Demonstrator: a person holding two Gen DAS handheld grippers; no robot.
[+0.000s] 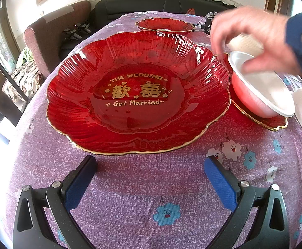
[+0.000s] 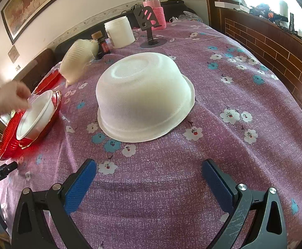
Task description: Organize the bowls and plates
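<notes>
A large red glass plate (image 1: 138,95) with gold lettering lies on the table just ahead of my open left gripper (image 1: 150,166). To its right a person's hand (image 1: 252,37) holds a tilted white bowl (image 1: 261,87) over a smaller red plate (image 1: 273,122). A third red plate (image 1: 165,25) sits at the far side. In the right wrist view an upside-down white bowl (image 2: 144,97) rests ahead of my open right gripper (image 2: 149,168). The hand (image 2: 5,99), white bowl (image 2: 35,116) and red plate (image 2: 10,141) show at the left. A blurred white bowl (image 2: 76,60) lies tilted behind.
The table wears a purple floral cloth (image 2: 223,95). At its far end stand a white jar (image 2: 119,32), a small dark bottle (image 2: 102,45), a black phone stand (image 2: 149,27) and a pink flask (image 2: 153,10). A sofa (image 1: 159,6) and armchair (image 1: 53,33) lie beyond the table.
</notes>
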